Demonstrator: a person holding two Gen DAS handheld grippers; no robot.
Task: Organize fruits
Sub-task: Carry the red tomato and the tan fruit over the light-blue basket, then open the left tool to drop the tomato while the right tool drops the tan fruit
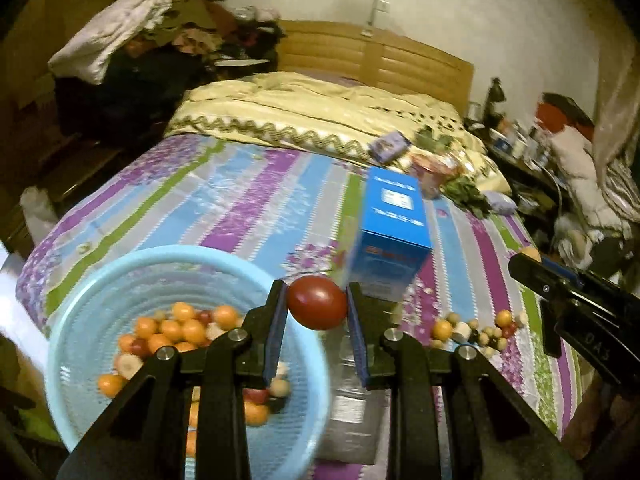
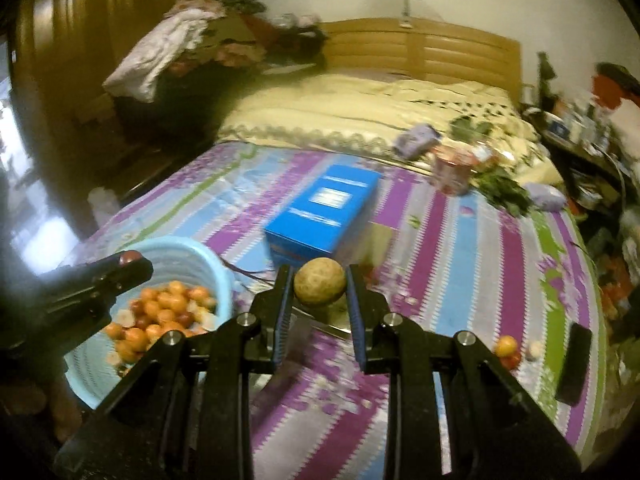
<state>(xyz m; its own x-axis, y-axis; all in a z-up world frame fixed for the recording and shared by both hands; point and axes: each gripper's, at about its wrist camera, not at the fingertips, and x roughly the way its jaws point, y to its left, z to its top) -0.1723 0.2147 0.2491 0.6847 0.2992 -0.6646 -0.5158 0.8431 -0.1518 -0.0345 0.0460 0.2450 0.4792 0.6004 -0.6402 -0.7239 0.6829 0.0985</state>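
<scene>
1. Nearest the left wrist camera, the left gripper (image 1: 317,304) pinches a dark red fruit (image 1: 317,303) between its 2 blue-padded fingers (image 1: 276,320), spread only as wide as the fruit.
2. That red fruit hangs in the air just beside the right rim of the light blue basket (image 1: 80,300), above the striped bedsheet (image 1: 224,204).
3. Seen from the right wrist, the right gripper (image 2: 319,285) grips a tan, rough-skinned round fruit (image 2: 319,285), its jaws closed against both sides of it.
4. The tan fruit is held above the sheet, in front of the blue box (image 2: 320,216) and to the right of the basket.
5. The basket holds a heap of small orange, red and pale fruits (image 1: 180,330), covering much of its floor.
6. A loose cluster of small fruits (image 1: 476,330) lies on the sheet to the right of the left gripper, well apart from the basket.
7. The blue box lies on the sheet beyond both grippers.
8. A black phone-like slab (image 2: 574,364) rests near the sheet's right edge, just beside a few stray fruits (image 2: 508,350).
</scene>
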